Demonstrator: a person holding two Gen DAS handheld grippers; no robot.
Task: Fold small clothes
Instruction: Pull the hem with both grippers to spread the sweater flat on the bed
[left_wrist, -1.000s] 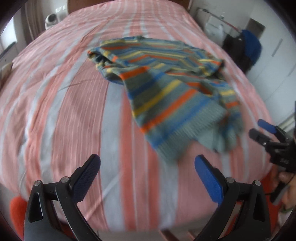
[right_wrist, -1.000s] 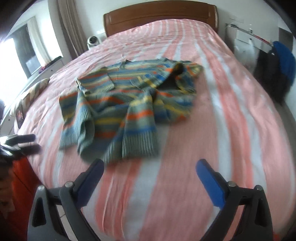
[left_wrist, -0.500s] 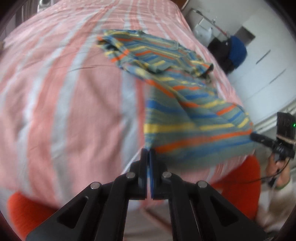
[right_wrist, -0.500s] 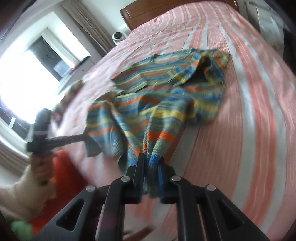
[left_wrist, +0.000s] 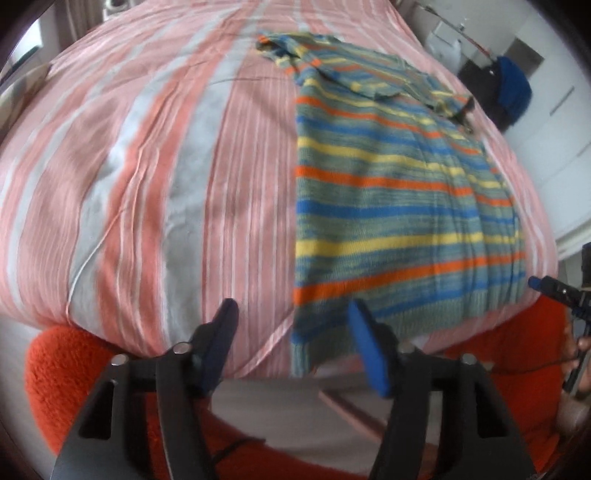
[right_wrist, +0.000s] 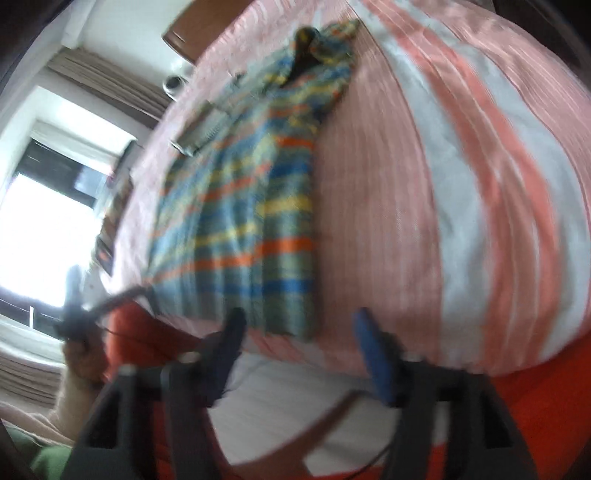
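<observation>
Grippers first: the left gripper (left_wrist: 291, 325) and right gripper (right_wrist: 299, 332) both hang at the bed's near edge, fingers spread apart and holding nothing. Just beyond them the striped sweater (left_wrist: 399, 192) lies spread flat on the bed (left_wrist: 166, 166), hem over the near edge, collar end toward the far side. Judging by this, only the laying-out is done; no fold shows yet, and the sleeves look bunched near the collar

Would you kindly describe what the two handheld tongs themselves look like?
Both the left tongs and the right tongs share one build: black angular frames, silver pivot bolts, and two flat fingers faced with blue pads. A thin black cable trails beneath each.
</observation>
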